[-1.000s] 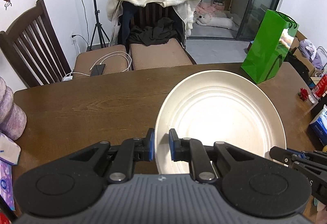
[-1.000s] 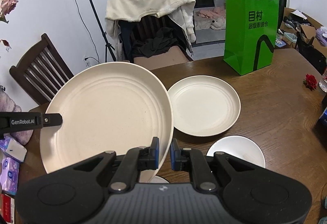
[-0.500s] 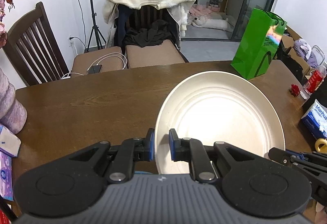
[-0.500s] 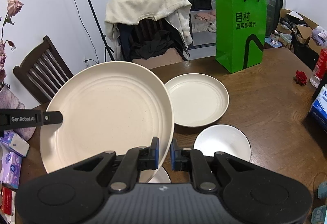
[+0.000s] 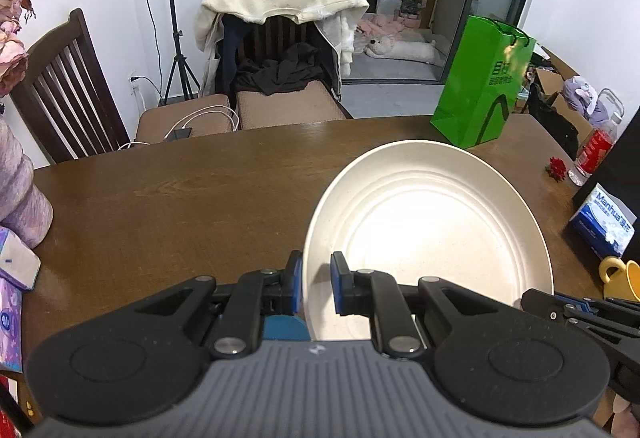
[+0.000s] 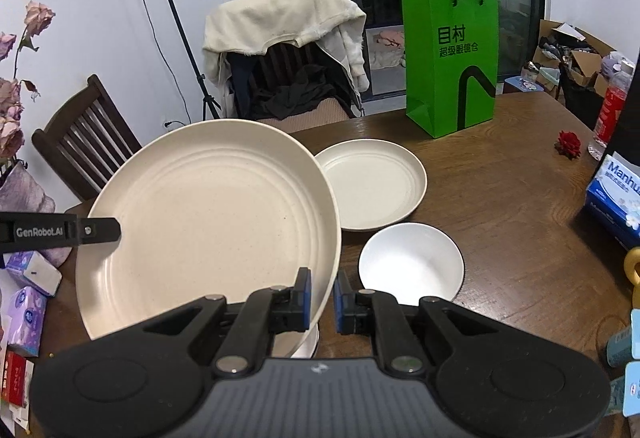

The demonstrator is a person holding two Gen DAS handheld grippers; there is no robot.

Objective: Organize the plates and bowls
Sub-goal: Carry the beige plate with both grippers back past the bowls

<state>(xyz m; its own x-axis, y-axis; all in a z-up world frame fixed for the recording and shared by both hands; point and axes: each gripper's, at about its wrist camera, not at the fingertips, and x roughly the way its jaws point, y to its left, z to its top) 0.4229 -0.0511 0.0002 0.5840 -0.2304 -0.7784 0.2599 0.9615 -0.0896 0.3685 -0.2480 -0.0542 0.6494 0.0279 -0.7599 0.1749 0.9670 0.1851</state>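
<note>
A dark brown wooden table (image 6: pixel 500 206) is carrying a smaller cream round plate (image 6: pixel 370 184) and, just in front of it, a white round bowl (image 6: pixel 412 264). A tall green paper shopping bag (image 6: pixel 450 60) is standing upright near the far edge, and a small red rose head (image 6: pixel 569 143) is lying to its right. A blue and white tissue box (image 6: pixel 614 204) is sitting at the right edge, while purple tissue packs (image 6: pixel 26 312) are lying at the left edge.
</note>
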